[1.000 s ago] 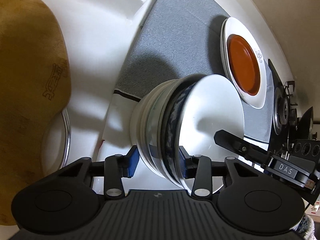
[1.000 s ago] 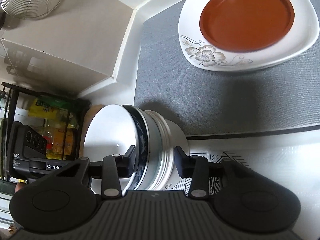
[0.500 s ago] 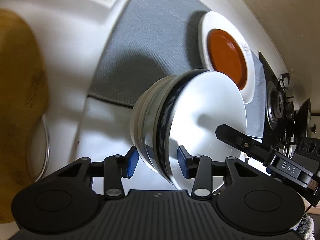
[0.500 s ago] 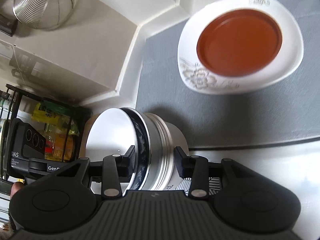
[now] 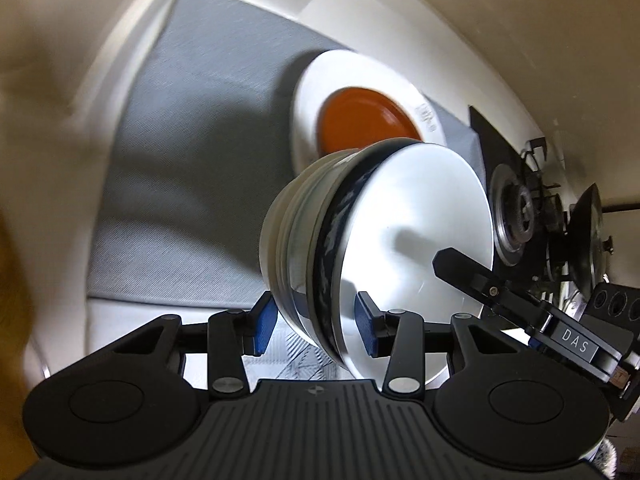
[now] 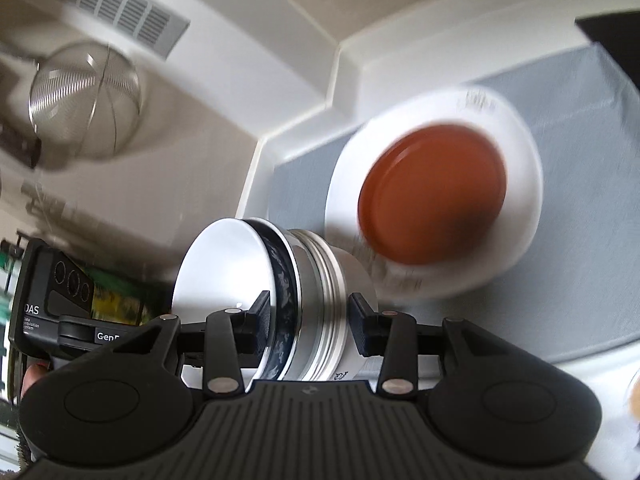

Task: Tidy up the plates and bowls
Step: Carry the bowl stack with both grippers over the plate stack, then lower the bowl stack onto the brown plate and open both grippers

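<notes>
A nested stack of bowls [image 5: 360, 240], white with one dark blue patterned bowl, is held up off the counter, tipped on its side. My left gripper [image 5: 316, 324] is shut on one side of the stack. My right gripper [image 6: 308, 318] is shut on the opposite side of the stack [image 6: 288, 280]; one of its fingers [image 5: 472, 276] reaches over the top bowl in the left wrist view. A white plate [image 6: 516, 184] bearing an orange plate [image 6: 432, 196] lies on the grey mat [image 5: 192, 160] beyond the stack.
A gas burner [image 5: 516, 212] and a pan [image 5: 588, 236] sit at the right of the mat. A wire strainer [image 6: 84, 100] hangs on the wall at left. A rack with packets [image 6: 116, 300] stands at far left.
Both grippers have lifted the bowl stack and carried it toward the white and orange plates; the plates now lie close behind the stack. The wooden board has left the left wrist view.
</notes>
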### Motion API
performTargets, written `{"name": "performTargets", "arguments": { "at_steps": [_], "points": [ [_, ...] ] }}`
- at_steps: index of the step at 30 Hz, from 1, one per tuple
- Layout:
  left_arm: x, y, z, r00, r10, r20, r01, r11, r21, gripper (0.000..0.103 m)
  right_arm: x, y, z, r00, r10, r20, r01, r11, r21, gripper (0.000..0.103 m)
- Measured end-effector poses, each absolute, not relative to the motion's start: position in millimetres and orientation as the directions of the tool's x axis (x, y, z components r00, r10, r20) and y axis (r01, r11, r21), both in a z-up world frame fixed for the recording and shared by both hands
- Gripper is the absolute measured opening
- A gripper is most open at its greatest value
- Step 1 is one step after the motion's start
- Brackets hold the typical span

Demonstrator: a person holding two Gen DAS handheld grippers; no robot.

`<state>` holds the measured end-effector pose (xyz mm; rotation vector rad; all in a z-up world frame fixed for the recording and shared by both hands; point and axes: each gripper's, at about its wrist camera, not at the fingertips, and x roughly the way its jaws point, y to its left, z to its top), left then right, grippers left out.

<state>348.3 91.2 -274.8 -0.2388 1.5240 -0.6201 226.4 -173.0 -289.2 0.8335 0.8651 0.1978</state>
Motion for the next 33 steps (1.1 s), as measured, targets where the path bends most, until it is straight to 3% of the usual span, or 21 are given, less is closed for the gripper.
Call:
{"name": "performTargets", "arguments": {
  "at_steps": [13, 22, 33],
  "points": [
    [411.0, 24.9, -270.7, -0.112, -0.522, -0.846, 0.264, 0.805, -0.531, 0.049, 274.3, -239.8, -277.6, 0.728, 0.388, -0.566, 0.175, 0.692, 0.700, 0.045],
    [436.6, -5.5, -282.8, -0.088, -0.502, -0.861, 0.314, 0.806, -0.502, 0.049, 289.8, -264.4, -304.6, 0.764, 0.345, -0.545, 0.221, 0.654, 0.724, 0.044],
    [441.5, -17.7, -312.1, -0.078, -0.461, -0.884, 0.314, 0.830, -0.461, 0.048, 294.7, -254.4, -338.1, 0.719, 0.320, -0.616, 0.272, 0.686, 0.674, 0.044]
  ]
}}
